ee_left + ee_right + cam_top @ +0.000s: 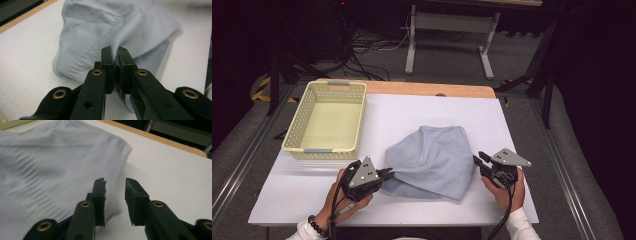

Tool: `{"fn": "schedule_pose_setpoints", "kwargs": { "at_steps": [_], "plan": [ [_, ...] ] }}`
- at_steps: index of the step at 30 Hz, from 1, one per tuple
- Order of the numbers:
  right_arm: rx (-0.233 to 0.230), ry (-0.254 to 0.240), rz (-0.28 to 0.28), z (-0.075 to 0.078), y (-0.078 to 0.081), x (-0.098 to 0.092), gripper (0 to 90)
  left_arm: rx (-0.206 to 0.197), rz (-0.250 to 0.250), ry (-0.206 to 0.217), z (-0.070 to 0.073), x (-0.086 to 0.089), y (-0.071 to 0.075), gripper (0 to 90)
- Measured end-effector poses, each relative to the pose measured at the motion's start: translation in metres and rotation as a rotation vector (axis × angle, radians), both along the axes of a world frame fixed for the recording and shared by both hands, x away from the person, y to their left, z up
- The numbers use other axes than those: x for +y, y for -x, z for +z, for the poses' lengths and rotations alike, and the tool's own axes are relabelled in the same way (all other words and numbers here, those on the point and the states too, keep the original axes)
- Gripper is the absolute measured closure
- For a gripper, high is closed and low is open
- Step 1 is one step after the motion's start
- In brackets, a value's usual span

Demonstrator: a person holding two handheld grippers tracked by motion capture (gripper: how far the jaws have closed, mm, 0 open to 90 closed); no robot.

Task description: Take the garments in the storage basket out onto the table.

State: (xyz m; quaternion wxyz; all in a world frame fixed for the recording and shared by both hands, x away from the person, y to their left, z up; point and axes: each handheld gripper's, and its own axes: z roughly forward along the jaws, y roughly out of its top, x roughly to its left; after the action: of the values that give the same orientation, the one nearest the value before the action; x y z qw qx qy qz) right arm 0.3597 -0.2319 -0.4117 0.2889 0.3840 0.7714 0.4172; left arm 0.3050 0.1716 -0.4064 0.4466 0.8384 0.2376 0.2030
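Room: dark, with grey floor, cables and a white-legged frame (451,37) beyond the table.
Table: wooden-edged table covered by a white sheet (522,130).
Basket: pale yellow perforated plastic basket (294,132) at the far left of the table, nothing inside it.
Cloth: light blue-grey fabric garment (434,160), bunched at the near middle of the table, between the two grippers.
Left gripper: left gripper (388,173) at the cloth's near left edge; in the left gripper view its fingers (107,65) are pressed together on a ribbed hem of the cloth.
Right gripper: right gripper (479,159) just beside the cloth's right edge; in the right gripper view its fingers (98,195) stand apart with nothing between them, the cloth lying by the left one.
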Motion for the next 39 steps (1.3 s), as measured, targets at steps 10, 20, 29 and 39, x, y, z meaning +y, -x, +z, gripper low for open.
{"fn": "schedule_pose_setpoints", "kwargs": {
  "at_steps": [10,20,29,39],
  "plan": [
    [0.061,0.011,0.086,-0.017,0.025,0.014,56.0,0.018,0.021,-0.055,-0.025,0.003,0.004,56.4],
    [0.185,0.036,0.204,-0.043,0.052,0.020,42.4,0.139,0.066,-0.146,-0.057,0.003,-0.001,34.3],
    [0.219,0.069,0.220,-0.047,0.048,0.021,57.1,0.224,0.055,-0.095,-0.057,0.007,-0.015,49.2],
    [0.158,0.112,0.228,-0.037,0.052,0.017,81.2,0.159,0.025,-0.122,-0.045,0.004,-0.009,79.5]
  ]
}}
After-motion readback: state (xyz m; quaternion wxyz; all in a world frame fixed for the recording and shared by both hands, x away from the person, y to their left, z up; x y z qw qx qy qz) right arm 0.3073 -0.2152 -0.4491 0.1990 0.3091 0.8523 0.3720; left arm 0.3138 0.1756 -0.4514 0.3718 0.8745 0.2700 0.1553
